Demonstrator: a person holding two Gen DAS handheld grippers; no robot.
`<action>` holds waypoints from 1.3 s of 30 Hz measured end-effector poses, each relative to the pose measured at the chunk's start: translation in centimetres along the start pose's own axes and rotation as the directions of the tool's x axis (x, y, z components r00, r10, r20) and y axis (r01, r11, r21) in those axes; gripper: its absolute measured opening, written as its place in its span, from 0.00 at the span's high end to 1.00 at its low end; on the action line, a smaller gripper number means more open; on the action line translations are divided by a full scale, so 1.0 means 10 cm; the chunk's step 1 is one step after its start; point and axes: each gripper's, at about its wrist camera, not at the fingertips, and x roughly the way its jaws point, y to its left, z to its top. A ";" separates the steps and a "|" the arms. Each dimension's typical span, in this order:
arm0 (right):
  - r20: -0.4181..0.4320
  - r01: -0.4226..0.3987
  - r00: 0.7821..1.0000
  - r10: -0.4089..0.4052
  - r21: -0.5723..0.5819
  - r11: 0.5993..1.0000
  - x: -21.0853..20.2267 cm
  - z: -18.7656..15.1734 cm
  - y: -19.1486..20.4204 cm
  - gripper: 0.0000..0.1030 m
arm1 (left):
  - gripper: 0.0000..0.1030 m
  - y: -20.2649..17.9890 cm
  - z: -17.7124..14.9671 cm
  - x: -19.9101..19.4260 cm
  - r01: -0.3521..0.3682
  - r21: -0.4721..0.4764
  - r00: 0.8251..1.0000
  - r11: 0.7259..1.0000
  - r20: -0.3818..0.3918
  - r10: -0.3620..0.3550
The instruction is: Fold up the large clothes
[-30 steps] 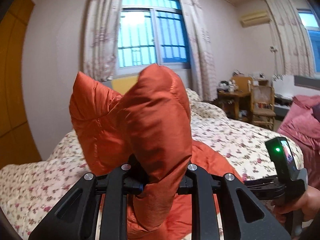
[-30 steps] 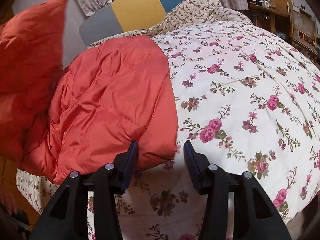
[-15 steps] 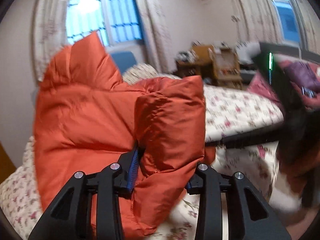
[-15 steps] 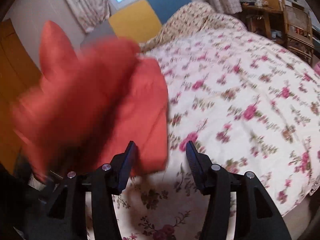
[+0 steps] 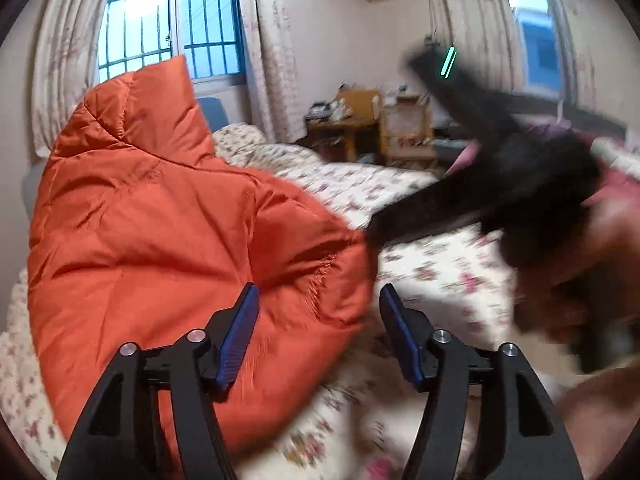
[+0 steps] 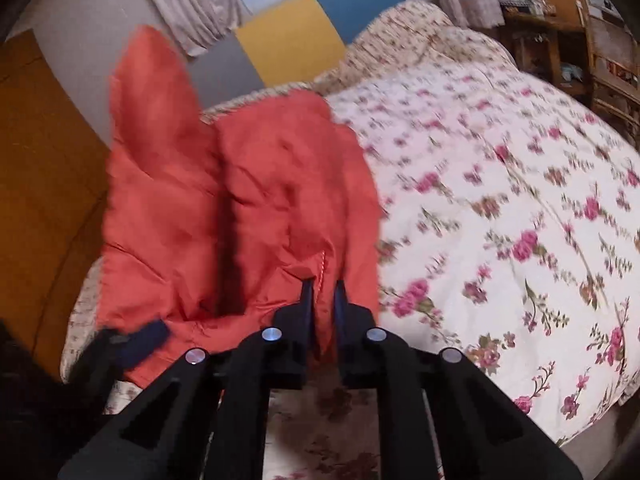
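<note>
An orange puffer jacket (image 5: 160, 232) is heaped on the floral bed (image 5: 440, 276), one part still standing up. My left gripper (image 5: 318, 300) is open, its blue pads apart, with the jacket's edge lying between and just beyond them. In the right wrist view the jacket (image 6: 248, 208) lies at the bed's left side. My right gripper (image 6: 324, 292) is shut on the jacket's near edge. The right gripper shows blurred in the left wrist view (image 5: 472, 200). The left gripper's pad shows blurred at the lower left of the right wrist view (image 6: 140, 340).
The floral quilt (image 6: 500, 208) covers the bed to the right of the jacket. A grey, yellow and blue headboard (image 6: 292, 40) stands behind. A wooden desk and chair (image 5: 380, 128) stand by the far wall. A brown wooden panel (image 6: 40, 200) is at the left.
My left gripper has opened and let go of the jacket, which has dropped towards the bed. My right gripper has moved left and closed on the jacket's near edge.
</note>
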 end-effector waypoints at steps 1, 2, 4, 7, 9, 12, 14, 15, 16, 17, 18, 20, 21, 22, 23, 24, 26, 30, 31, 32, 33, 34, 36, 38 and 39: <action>-0.003 -0.001 1.000 0.001 0.004 1.000 0.03 -0.02 -0.04 0.91 | 0.39 0.04 0.00 -0.09 0.011 -0.024 1.000 1.000 0.010 -0.010; -0.004 -0.007 1.000 0.008 0.012 1.000 0.05 -0.04 -0.06 0.91 | 0.39 0.12 -0.01 -0.19 0.012 -0.059 1.000 0.998 0.021 -0.011; 0.003 -0.025 1.000 0.025 0.027 0.999 0.04 -0.03 -0.10 0.90 | 0.39 0.31 -0.02 -0.35 -0.007 -0.133 0.999 0.991 0.049 0.014; 0.023 -0.044 0.999 0.043 0.039 0.998 -0.07 0.00 -0.13 0.75 | 0.39 0.76 -0.01 -0.53 -0.112 -0.277 0.987 0.954 0.083 0.140; 0.085 -0.068 0.994 0.065 0.033 0.997 -0.23 0.09 -0.10 0.67 | 0.39 1.12 -0.01 -0.64 -0.194 -0.379 0.965 0.905 0.092 0.245; 0.178 -0.102 0.979 0.101 -0.005 0.995 -0.43 0.25 0.01 0.59 | 0.39 1.65 -0.04 -0.71 -0.285 -0.522 0.926 0.804 0.068 0.372; 0.228 -0.154 0.960 0.160 -0.046 0.987 -0.54 0.40 0.15 0.56 | 0.39 1.96 -0.06 -0.65 -0.337 -0.605 0.898 0.721 0.022 0.439; 0.235 -0.178 0.954 0.188 -0.060 0.982 -0.55 0.47 0.22 0.51 | 0.39 2.06 -0.07 -0.63 -0.347 -0.628 0.893 0.696 0.006 0.450; 0.235 -0.208 0.947 0.221 -0.078 0.975 -0.53 0.55 0.30 0.49 | 0.39 2.17 -0.09 -0.57 -0.351 -0.655 0.891 0.669 -0.013 0.454; 0.227 -0.230 0.942 0.247 -0.096 0.968 -0.50 0.62 0.39 0.49 | 0.39 2.25 -0.08 -0.48 -0.337 -0.680 0.901 0.651 -0.032 0.433; 0.219 -0.243 0.940 0.262 -0.111 0.964 -0.47 0.68 0.47 0.49 | 0.39 2.28 -0.07 -0.41 -0.320 -0.695 0.914 0.644 -0.046 0.403; 0.184 -0.276 0.936 0.300 -0.146 0.950 -0.34 0.81 0.67 0.49 | 0.39 2.29 -0.03 -0.23 -0.273 -0.725 0.935 0.633 -0.047 0.350; 0.171 -0.275 0.938 0.301 -0.158 0.948 -0.30 0.84 0.73 0.49 | 0.39 2.26 0.01 -0.17 -0.251 -0.730 0.942 0.636 -0.032 0.334; 0.163 -0.263 0.943 0.291 -0.172 0.949 -0.27 0.84 0.81 0.49 | 0.39 2.22 0.04 -0.14 -0.227 -0.731 0.949 0.643 -0.018 0.313; 0.156 -0.242 0.950 0.272 -0.188 0.952 -0.21 0.86 0.85 0.49 | 0.39 2.15 0.10 -0.09 -0.208 -0.718 0.956 0.665 -0.005 0.294; 0.153 -0.224 0.955 0.256 -0.196 0.955 -0.18 0.86 0.87 0.49 | 0.39 2.07 0.16 -0.07 -0.211 -0.696 0.956 0.686 -0.002 0.292; 0.152 -0.172 0.967 0.203 -0.192 0.966 -0.10 0.86 0.84 0.49 | 0.39 1.90 0.30 0.00 -0.220 -0.631 0.959 0.744 0.001 0.284; 0.131 -0.127 0.981 0.143 -0.125 0.984 0.02 0.86 0.58 0.65 | 0.39 1.69 0.45 0.12 -0.225 -0.563 0.963 0.795 -0.003 0.270; 0.129 -0.121 0.983 0.134 -0.109 0.987 0.03 0.85 0.50 0.71 | 0.39 1.67 0.47 0.16 -0.227 -0.552 0.963 0.802 -0.006 0.268; 0.127 -0.114 0.984 0.126 -0.098 0.989 0.03 0.83 0.41 0.73 | 0.39 1.64 0.48 0.20 -0.229 -0.540 0.964 0.810 -0.010 0.266; 0.128 -0.107 0.985 0.119 -0.093 0.990 0.00 0.82 0.36 0.75 | 0.39 1.57 0.51 0.24 -0.232 -0.521 0.965 0.821 -0.015 0.263; 0.129 -0.091 0.986 0.102 -0.089 0.992 -0.02 0.79 0.30 0.77 | 0.39 1.51 0.54 0.27 -0.232 -0.504 0.966 0.832 -0.018 0.258; 0.128 -0.067 0.989 0.077 -0.079 0.995 -0.02 0.73 0.21 0.81 | 0.39 1.40 0.61 0.33 -0.239 -0.464 0.966 0.853 -0.026 0.256; 0.119 -0.050 0.991 0.057 -0.062 0.997 0.00 0.68 0.11 0.83 | 0.39 1.31 0.67 0.40 -0.258 -0.428 0.963 0.866 -0.043 0.266; 0.116 -0.041 0.992 0.047 -0.053 0.998 0.01 0.67 0.07 0.84 | 0.35 1.30 0.67 0.44 -0.258 -0.419 0.964 0.870 -0.046 0.264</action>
